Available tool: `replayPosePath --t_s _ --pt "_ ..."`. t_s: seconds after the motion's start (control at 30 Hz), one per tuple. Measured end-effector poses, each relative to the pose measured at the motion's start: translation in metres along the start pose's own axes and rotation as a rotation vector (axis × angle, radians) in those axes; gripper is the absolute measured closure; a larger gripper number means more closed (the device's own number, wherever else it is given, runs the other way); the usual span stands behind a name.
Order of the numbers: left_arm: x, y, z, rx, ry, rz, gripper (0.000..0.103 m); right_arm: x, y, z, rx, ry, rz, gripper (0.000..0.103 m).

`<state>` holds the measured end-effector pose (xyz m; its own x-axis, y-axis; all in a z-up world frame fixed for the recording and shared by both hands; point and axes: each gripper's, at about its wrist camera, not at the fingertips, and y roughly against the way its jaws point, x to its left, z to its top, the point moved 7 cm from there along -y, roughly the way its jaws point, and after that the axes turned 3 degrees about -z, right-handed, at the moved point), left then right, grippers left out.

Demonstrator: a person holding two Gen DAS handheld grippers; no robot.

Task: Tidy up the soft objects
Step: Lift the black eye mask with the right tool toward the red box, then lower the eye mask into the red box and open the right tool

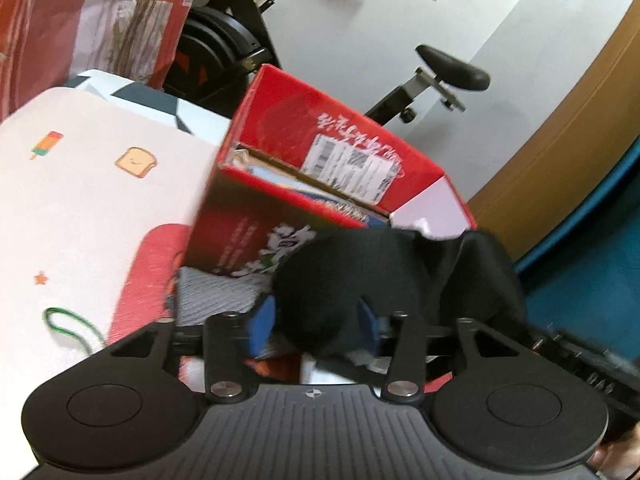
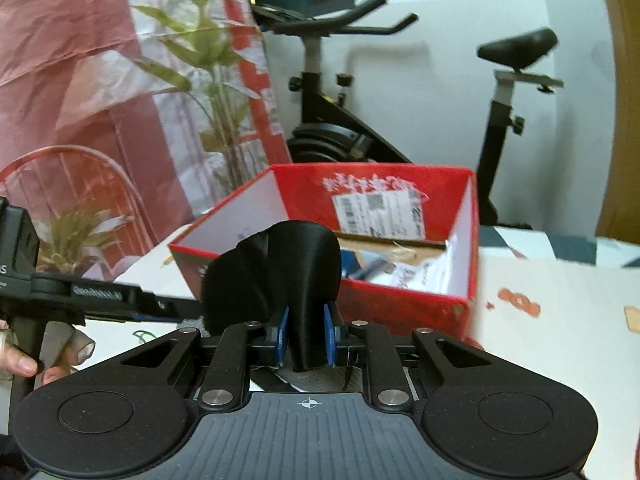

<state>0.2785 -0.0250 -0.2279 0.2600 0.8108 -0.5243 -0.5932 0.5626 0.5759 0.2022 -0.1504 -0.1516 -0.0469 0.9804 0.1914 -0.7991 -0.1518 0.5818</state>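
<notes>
A black cloth (image 1: 332, 276) is bunched between the blue pads of my left gripper (image 1: 316, 320), which is shut on it. The cloth trails off to the right. In the right wrist view a fold of the same black cloth (image 2: 288, 264) stands up between the blue pads of my right gripper (image 2: 307, 332), pinched tight. Both grippers hold it just in front of an open red box (image 2: 400, 308) on the table. The box (image 1: 340, 148) has papers and packets inside. A grey cloth (image 1: 216, 292) lies on the table under the left gripper.
The table has a pale printed cover (image 1: 80, 200) with a red mat (image 1: 156, 272) and a green rubber band (image 1: 64, 320) on it. An exercise bike (image 2: 332, 120) and a plant (image 2: 208, 64) stand behind. A hand (image 2: 24, 360) holds the left gripper's handle.
</notes>
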Motion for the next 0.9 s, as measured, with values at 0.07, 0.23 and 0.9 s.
replayPosePath --t_s 0.07,0.23,0.9 --pt "-0.002 -0.005 0.003 -0.004 0.010 -0.021 0.041 -0.005 -0.002 -0.004 0.006 -0.014 -0.004 0.086" --pt "0.005 -0.022 0.000 0.020 0.030 0.012 0.041 -0.015 -0.009 -0.011 0.024 -0.050 -0.013 0.086" --pt "0.007 -0.029 -0.009 0.034 0.050 -0.009 0.086 -0.031 -0.021 -0.032 0.088 -0.127 -0.013 0.086"
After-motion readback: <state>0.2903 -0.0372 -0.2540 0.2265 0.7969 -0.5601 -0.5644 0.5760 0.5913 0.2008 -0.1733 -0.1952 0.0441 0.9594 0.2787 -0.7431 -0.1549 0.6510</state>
